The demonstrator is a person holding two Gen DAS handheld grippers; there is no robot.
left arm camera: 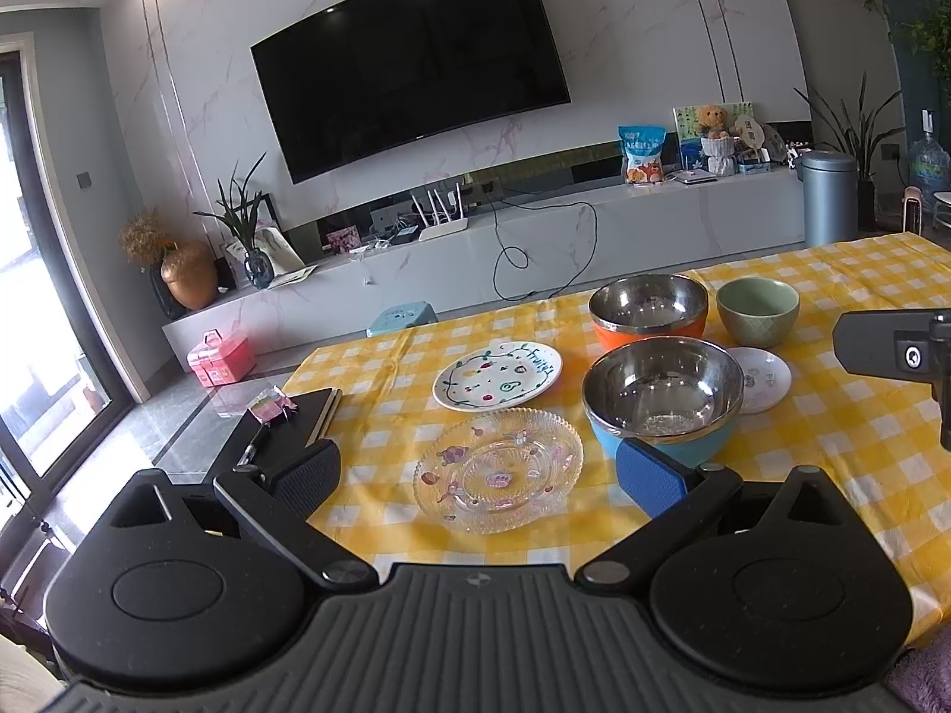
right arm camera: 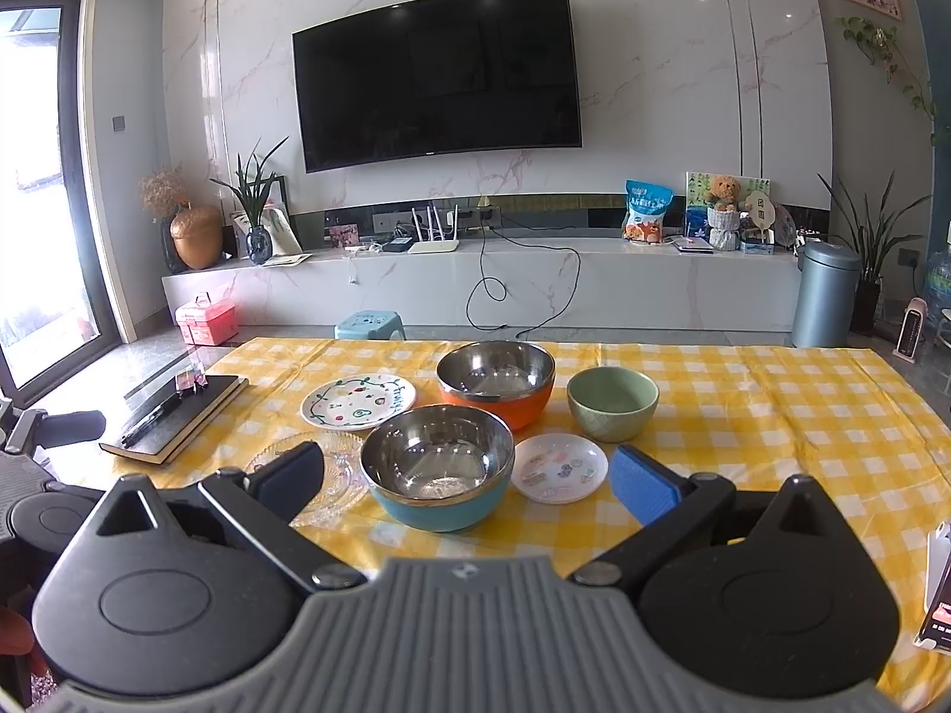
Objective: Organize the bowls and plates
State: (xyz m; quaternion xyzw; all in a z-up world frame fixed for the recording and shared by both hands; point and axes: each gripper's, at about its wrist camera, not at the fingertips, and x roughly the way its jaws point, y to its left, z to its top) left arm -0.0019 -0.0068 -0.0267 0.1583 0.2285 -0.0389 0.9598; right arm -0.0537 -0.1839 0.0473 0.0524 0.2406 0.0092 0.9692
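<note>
On the yellow checked tablecloth (left arm camera: pixel 832 416) lie a clear glass plate (left arm camera: pixel 498 470), a white fruit-pattern plate (left arm camera: pixel 497 376), a small white plate (left arm camera: pixel 764 379), a blue steel bowl (left arm camera: pixel 663 398), an orange steel bowl (left arm camera: pixel 649 309) and a green bowl (left arm camera: pixel 757 310). My left gripper (left arm camera: pixel 478 475) is open and empty, above the glass plate. My right gripper (right arm camera: pixel 466 478) is open and empty, just in front of the blue bowl (right arm camera: pixel 437 469), with the small plate (right arm camera: pixel 560 467), orange bowl (right arm camera: pixel 496 383), green bowl (right arm camera: pixel 612 403), fruit plate (right arm camera: pixel 358 402) and glass plate (right arm camera: pixel 339 475) around it.
A black notebook with a pen (right arm camera: pixel 175 416) lies at the table's left edge, also in the left wrist view (left arm camera: pixel 285 434). The right gripper's body (left arm camera: pixel 897 350) shows at the right. A white box (right arm camera: pixel 939 588) stands at the right edge. A TV wall and cabinet are behind.
</note>
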